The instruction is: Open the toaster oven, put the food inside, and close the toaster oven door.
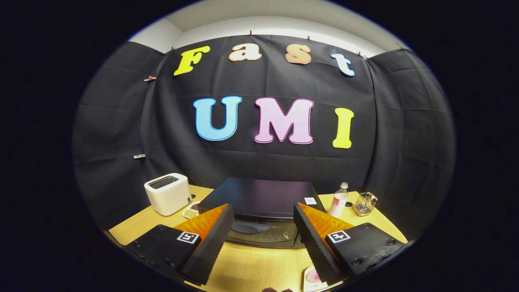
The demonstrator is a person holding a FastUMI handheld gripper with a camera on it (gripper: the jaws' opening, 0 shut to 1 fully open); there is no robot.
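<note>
A black toaster oven [259,198] stands on the wooden table [251,263], just ahead of my fingers, seen from above its top. Its front door [263,233] with a curved handle faces me and looks shut. My gripper [263,227] hangs above the table in front of the oven, open, with nothing between its fingers. A small white plate with pink food [313,279] lies on the table close under the right finger [314,243], partly hidden by it.
A white pop-up toaster [168,194] stands left of the oven, with a small patterned dish [190,211] beside it. To the oven's right are a clear bottle [339,199] and a wire-mesh holder [365,203]. Black cloth walls close the booth behind.
</note>
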